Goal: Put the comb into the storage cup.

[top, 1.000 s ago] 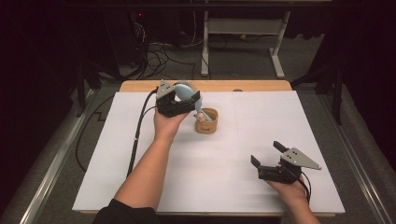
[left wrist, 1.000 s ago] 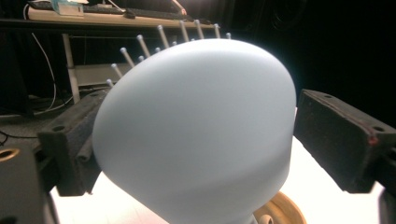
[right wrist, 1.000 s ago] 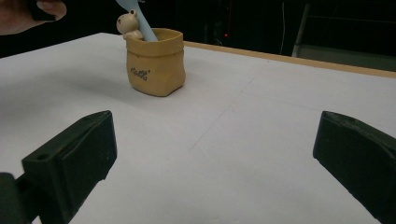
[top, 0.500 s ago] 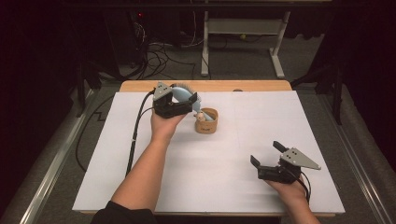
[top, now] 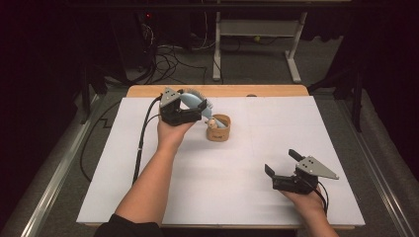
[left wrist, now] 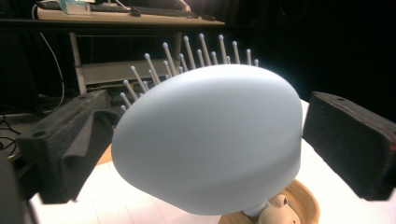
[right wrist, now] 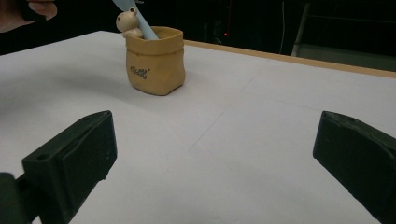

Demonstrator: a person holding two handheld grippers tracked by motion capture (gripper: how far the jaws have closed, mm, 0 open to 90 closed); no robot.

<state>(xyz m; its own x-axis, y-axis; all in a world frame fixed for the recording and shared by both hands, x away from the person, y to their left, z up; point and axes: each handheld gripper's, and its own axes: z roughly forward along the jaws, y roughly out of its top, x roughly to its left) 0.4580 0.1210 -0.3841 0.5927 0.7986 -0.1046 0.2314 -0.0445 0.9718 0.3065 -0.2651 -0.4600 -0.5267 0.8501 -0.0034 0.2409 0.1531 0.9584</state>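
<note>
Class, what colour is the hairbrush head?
Pale blue hairbrush, clearest in the left gripper view.

Left forearm stretched forward, bare, left gripper (top: 197,111) held high at far side, jaws just opening, now spread wide, pads clear. Right hand (top: 309,202) low near front edge, right gripper (top: 281,163) jaws wide apart, nothing between.

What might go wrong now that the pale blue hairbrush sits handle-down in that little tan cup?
1. The pale blue plastic hairbrush leans tilted in the small tan bag-shaped cup, its heavy head overhanging; both might tip over.
2. The left gripper has just been opening, pads apparently clear of the brush head between them; pulling away carelessly could snag it.
3. The bear figurine beside the handle could be knocked.
</note>
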